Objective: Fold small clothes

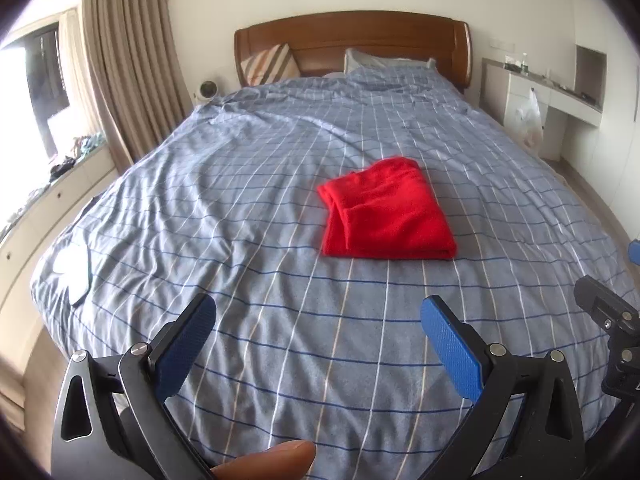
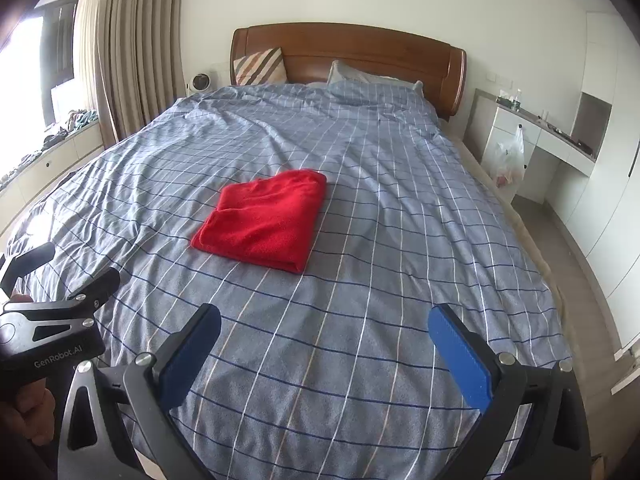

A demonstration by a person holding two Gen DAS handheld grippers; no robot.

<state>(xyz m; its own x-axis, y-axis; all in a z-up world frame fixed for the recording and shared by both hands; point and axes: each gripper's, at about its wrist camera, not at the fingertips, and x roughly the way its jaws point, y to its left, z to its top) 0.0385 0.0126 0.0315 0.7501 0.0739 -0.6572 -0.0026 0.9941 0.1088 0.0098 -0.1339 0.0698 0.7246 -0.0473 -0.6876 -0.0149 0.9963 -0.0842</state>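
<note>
A window and a low cabinet strewn with small items are seen at the far left, with a beige curtain beside them. The bed, covered by a blue checked duvet, fills the middle; a striped cushion and a pillow are propped against the wooden headboard. The red cloth is laid folded on the duvet, right of centre in the left wrist view and left of centre in the right wrist view, well apart from both grippers. The left gripper is held over the near end of the bed with its blue pads spread wide and nothing between them; a fingertip is seen below it. The right gripper is likewise spread wide and empty. At the far right a white desk and a plastic bag are seen.
</note>
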